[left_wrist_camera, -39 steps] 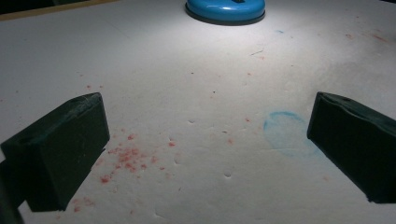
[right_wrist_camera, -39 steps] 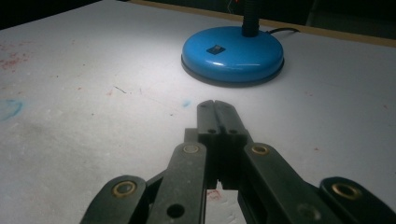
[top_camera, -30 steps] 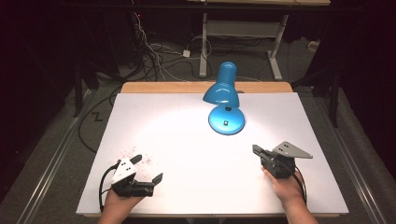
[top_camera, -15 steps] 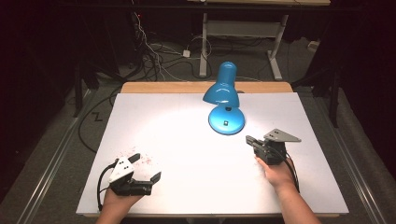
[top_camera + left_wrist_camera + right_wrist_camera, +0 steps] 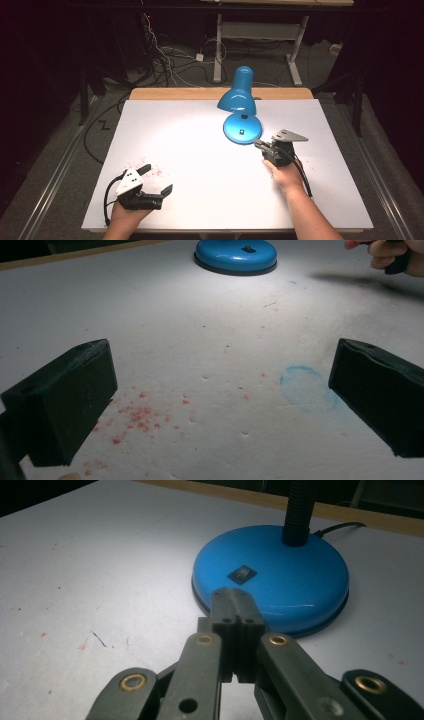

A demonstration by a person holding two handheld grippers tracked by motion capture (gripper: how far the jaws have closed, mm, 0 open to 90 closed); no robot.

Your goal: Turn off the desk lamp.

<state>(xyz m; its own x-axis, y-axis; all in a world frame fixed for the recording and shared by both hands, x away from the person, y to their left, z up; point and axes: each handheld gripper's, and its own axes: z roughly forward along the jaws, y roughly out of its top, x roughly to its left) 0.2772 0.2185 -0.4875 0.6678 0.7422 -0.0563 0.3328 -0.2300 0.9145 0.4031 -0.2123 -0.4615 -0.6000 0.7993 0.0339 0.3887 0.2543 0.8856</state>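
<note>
I hold the right gripper (image 5: pixel 234 597), jaws closed and empty, just before the lamp base (image 5: pixel 280 575) switch (image 5: pixel 242 574); left gripper (image 5: pixel 152 180) gapes wide near the tabletop (image 5: pixel 175 135) front-left corner.

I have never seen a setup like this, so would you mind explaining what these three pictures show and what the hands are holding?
A person sits at a white table and holds a two-jaw tool in each hand. One picture is taken from above; the other two come from small cameras that ride on each tool and look along its black jaws. The left gripper rests near the table's front edge with its jaws wide open and nothing between them, above some red specks and a faint blue ring. The right gripper, jaws shut and empty, points at the round base of a lit blue desk lamp, close to the small switch on it.
</note>
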